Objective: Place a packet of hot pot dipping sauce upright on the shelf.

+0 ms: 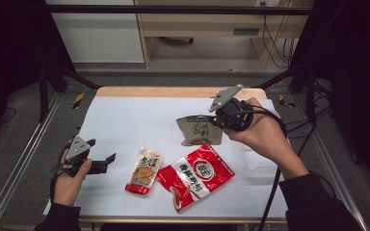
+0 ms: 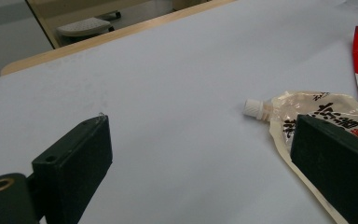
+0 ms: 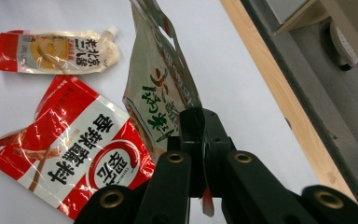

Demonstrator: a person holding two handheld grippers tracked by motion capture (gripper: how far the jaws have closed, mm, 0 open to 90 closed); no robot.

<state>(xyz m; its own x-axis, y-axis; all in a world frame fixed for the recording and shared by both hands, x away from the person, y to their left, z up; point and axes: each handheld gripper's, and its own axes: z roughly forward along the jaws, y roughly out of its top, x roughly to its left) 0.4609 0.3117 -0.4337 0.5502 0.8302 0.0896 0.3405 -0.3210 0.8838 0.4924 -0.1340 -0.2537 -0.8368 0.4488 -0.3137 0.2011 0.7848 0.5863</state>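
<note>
White paper covered the worktop (image 1: 125, 120). 3 packets in play. The right hand-held gripper (image 1: 220, 119) was clenched on the edge of a tan pouch with green lettering (image 1: 200, 131), holding it clear of the surface near the far right of the sheet; in the right gripper view the pouch (image 3: 161, 88) stood edge-on out of the pinched jaws.

The left hand-held gripper (image 1: 107, 161) hung low at the near left, jaws released and wide apart, nothing between them. Its target looked to be the spouted sauce pouch (image 1: 144, 171), lying flat just to its right, with its long axis running away from the person and its white cap (image 2: 254, 108) at the far end. The left hand was clearly the nearer one. A red and white packet (image 1: 197, 175) lay just beyond the spouted pouch, close beside it, beneath the lifted tan one.

A short sideways reach seemed all the left needed.
</note>
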